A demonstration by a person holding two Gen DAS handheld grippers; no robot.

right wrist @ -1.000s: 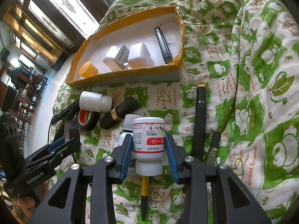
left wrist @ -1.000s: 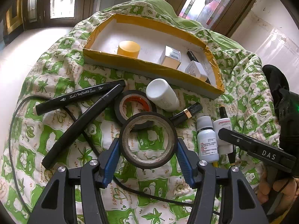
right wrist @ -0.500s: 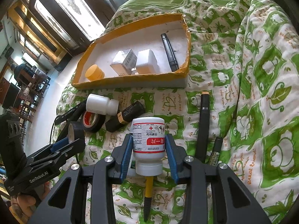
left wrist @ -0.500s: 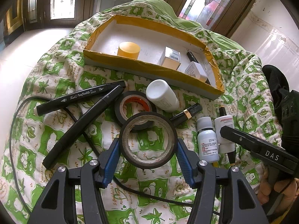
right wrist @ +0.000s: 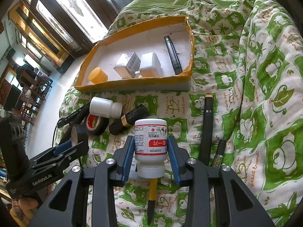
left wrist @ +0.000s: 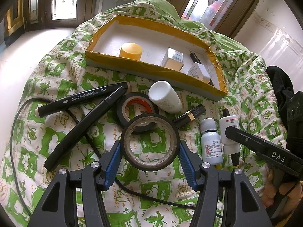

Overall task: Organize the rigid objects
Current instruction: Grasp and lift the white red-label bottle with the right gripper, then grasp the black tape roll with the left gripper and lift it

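Observation:
My left gripper (left wrist: 149, 152) is shut on a black tape roll (left wrist: 150, 123), held above the green-and-white quilt; it also shows in the right wrist view (right wrist: 78, 134). My right gripper (right wrist: 151, 148) is shut on a white medicine bottle (right wrist: 151, 139) with a red label, cap towards the camera, lifted off the quilt; it also shows in the left wrist view (left wrist: 229, 126). The yellow-rimmed tray (right wrist: 132, 83) lies beyond, holding a yellow jar (right wrist: 98, 75), a small box (right wrist: 128, 64), a white charger (right wrist: 150, 65) and a black pen (right wrist: 173, 54).
On the quilt lie a second tape roll (left wrist: 137, 106), a white bottle (left wrist: 164, 96), a lipstick (left wrist: 191, 113), a small white bottle (left wrist: 211, 145), two black markers (left wrist: 83, 98), a black cable (left wrist: 13, 132), a long black pen (right wrist: 207, 128) and a yellow pen (right wrist: 152, 194).
My right gripper has lifted the medicine bottle and moved it towards the tray. My left gripper with the tape roll has hardly moved.

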